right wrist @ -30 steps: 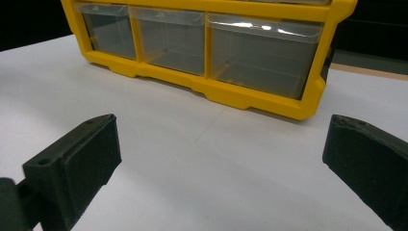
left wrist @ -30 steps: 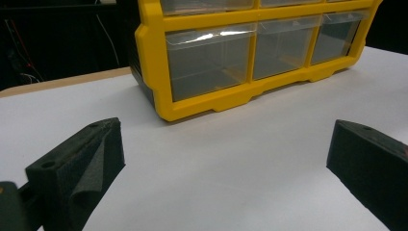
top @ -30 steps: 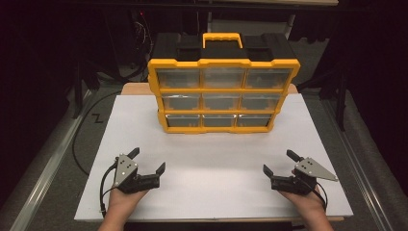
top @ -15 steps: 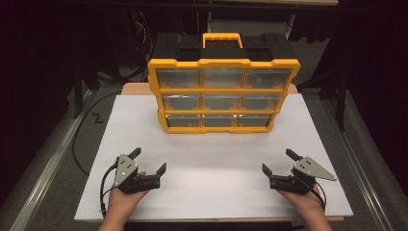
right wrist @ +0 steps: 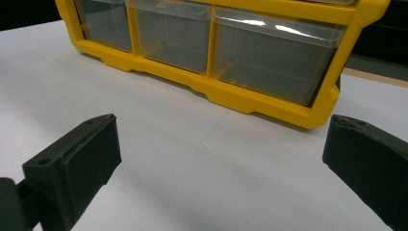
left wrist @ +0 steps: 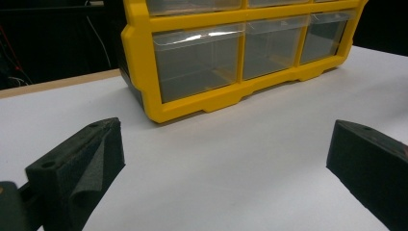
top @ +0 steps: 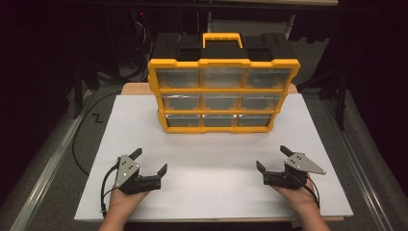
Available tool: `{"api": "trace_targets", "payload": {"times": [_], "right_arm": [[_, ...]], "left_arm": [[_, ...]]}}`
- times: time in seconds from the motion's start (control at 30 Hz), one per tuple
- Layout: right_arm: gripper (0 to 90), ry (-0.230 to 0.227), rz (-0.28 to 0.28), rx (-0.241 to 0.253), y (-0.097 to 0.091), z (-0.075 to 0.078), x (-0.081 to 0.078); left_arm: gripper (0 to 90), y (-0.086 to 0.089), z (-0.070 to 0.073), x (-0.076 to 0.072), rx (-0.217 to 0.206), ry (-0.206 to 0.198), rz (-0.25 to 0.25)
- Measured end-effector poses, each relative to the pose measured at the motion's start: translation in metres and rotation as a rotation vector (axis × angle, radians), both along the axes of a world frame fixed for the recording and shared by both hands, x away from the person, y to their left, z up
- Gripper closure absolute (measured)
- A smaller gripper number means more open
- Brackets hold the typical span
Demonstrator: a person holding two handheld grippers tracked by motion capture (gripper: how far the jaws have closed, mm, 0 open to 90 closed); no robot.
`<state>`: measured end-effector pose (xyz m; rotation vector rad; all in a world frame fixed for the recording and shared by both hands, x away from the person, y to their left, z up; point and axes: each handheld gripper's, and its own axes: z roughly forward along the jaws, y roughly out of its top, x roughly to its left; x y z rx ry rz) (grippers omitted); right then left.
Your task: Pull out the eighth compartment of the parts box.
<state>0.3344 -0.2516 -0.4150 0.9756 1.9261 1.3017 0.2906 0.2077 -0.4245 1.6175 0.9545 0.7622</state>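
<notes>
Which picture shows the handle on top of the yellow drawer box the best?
The high view. It looks down on the whole drawer box, so the yellow handle on its black top is plain to see. The left gripper view and right gripper view sit low and catch the lower drawers and frame.

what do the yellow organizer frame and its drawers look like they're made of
The organizer frame looks like moulded plastic with a smooth, slightly glossy yellow finish and rounded edges. The drawers seem to be clear, hard plastic: see-through, with bright glare streaks along their top edges.
</notes>
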Motion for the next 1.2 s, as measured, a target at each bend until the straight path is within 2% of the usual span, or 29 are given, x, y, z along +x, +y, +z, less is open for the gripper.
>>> {"api": "trace_targets", "payload": {"times": [0.13,0.27,0.43,0.73,0.83,0.97,1.2], "right_arm": [[1.1,-0.006,-0.006,-0.008,0.006,0.0,0.005],[1.1,-0.005,-0.024,0.005,0.009,0.003,0.013],[1.1,-0.004,-0.035,0.011,0.016,0.005,0.027],[1.2,0.002,-0.046,-0.001,0.03,0.005,0.047],[1.2,0.006,-0.068,-0.017,0.032,0.004,0.055],[1.2,0.025,-0.07,-0.02,0.031,0.003,0.056],[1.2,-0.027,-0.061,-0.113,0.035,0.006,0.044]], "left_arm": [[0.3,0.0,0.0,0.0,0.001,-0.002,0.001],[0.3,0.0,0.0,0.0,-0.003,-0.001,0.0],[0.3,0.0,0.0,0.0,0.001,0.002,-0.006],[0.3,0.001,-0.001,0.001,-0.008,0.004,-0.007],[0.3,0.0,-0.001,0.001,-0.002,0.011,-0.019],[0.3,-0.001,-0.002,0.0,0.001,0.01,-0.022],[0.3,-0.002,-0.001,-0.001,-0.002,0.005,-0.021]]}}
